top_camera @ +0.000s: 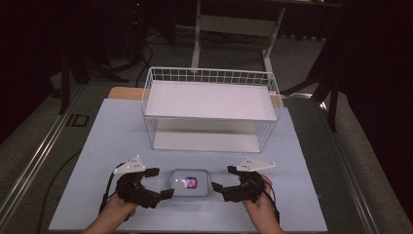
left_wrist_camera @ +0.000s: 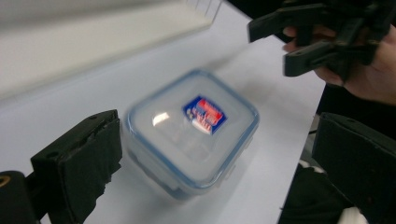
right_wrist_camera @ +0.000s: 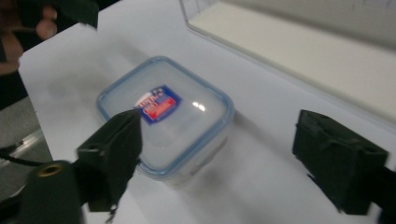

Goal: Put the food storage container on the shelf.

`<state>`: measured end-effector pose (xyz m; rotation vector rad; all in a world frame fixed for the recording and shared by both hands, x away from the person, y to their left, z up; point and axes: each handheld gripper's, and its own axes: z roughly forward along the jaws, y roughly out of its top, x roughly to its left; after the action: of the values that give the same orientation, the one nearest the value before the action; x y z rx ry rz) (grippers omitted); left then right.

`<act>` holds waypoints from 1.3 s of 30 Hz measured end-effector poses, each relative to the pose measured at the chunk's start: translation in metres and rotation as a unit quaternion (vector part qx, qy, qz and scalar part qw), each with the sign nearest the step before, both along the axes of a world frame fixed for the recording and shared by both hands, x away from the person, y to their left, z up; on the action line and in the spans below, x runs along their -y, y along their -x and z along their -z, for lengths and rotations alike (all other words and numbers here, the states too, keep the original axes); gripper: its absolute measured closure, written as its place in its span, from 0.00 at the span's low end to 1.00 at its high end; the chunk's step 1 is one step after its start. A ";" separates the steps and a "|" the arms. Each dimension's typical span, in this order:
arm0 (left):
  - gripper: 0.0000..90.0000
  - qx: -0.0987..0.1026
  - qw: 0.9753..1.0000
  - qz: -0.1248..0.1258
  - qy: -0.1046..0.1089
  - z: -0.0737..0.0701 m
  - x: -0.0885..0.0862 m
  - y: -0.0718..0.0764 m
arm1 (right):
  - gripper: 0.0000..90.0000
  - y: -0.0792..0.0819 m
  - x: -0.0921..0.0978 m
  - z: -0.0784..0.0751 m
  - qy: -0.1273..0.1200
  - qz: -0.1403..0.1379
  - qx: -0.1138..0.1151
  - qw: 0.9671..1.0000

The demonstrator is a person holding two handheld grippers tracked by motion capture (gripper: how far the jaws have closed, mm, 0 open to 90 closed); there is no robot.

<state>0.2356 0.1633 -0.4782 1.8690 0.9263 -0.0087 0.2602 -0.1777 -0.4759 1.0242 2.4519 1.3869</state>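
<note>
My left tool at 9 o'clock of lidded box, jaws apart. Right tool at 3 o'clock, jaws apart. Wire basket at 12 on bench.

Glossy clear plastic container, white wire basket

Left gripper: I hold it in my left hand at the near edge, jaws spread wide, pointing inward to the right.
Right gripper: gripped in my right hand, jaws spread wide too, pointing inward to the left.
Stance: my two grippers face each other, well apart.
Forearms: both come in from the bottom of the high view.
Left gripper view: my right gripper shows far off, gaping.
</note>
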 end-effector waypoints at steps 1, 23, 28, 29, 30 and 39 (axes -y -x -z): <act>0.03 -0.025 1.000 -0.002 0.013 0.005 0.001 -0.004 | 0.16 -0.002 0.000 0.002 -0.005 0.004 -0.016 1.000; 0.33 -0.233 0.968 -0.065 0.070 0.064 0.003 -0.036 | 0.36 -0.039 -0.017 0.054 -0.117 0.041 -0.328 0.937; 0.36 -0.236 0.969 -0.048 0.063 0.063 0.010 -0.033 | 0.49 -0.035 -0.019 0.054 -0.109 0.038 -0.327 0.938; 0.36 -0.238 0.969 -0.045 0.056 0.062 0.011 -0.033 | 0.49 -0.035 -0.019 0.054 -0.110 0.039 -0.331 0.936; 0.37 -0.238 0.969 -0.045 0.056 0.062 0.011 -0.033 | 0.49 -0.035 -0.019 0.054 -0.110 0.039 -0.331 0.936; 0.45 -0.238 0.969 -0.046 0.039 0.054 0.011 -0.028 | 0.51 -0.031 -0.021 0.049 -0.102 0.049 -0.334 0.936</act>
<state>0.2639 0.1526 -0.5323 1.7787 1.3170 -0.4488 0.2916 -0.1568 -0.5253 1.9070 2.6544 1.4580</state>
